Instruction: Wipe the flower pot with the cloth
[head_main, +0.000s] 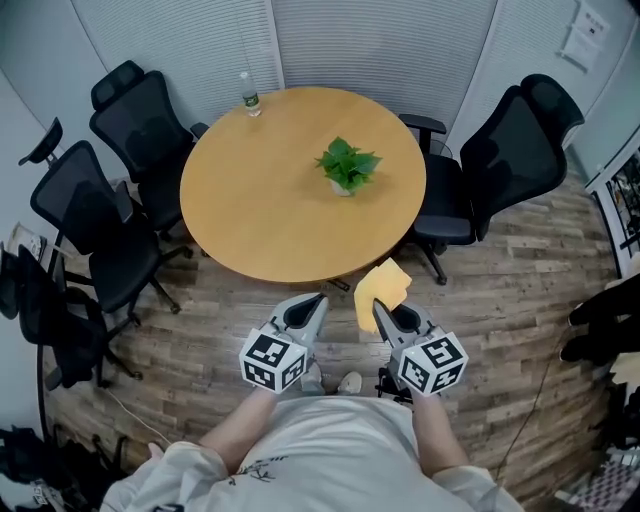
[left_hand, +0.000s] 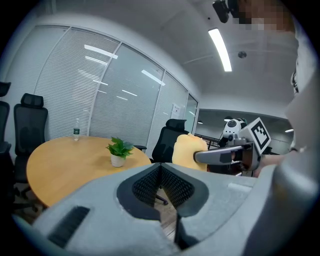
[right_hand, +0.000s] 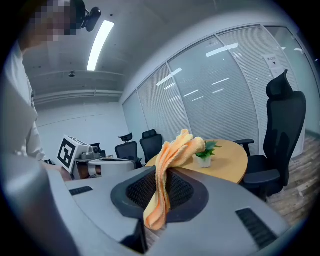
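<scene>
A small white flower pot (head_main: 343, 186) with a green plant stands on the round wooden table (head_main: 260, 220), right of its middle; the pot also shows in both gripper views (left_hand: 117, 160) (right_hand: 203, 161). My right gripper (head_main: 378, 306) is off the table's near edge and shut on an orange-yellow cloth (head_main: 383, 289), which sticks out past the jaws and hangs down (right_hand: 167, 170). My left gripper (head_main: 319, 299) is beside it, shut with nothing in its jaws (left_hand: 161, 167). Both are well short of the pot. The left gripper view shows the cloth (left_hand: 186, 150) at its right.
A clear water bottle (head_main: 249, 94) stands at the table's far left edge. Black office chairs (head_main: 120, 180) crowd the left side, and another (head_main: 515, 150) is at the right. Wood floor lies between me and the table.
</scene>
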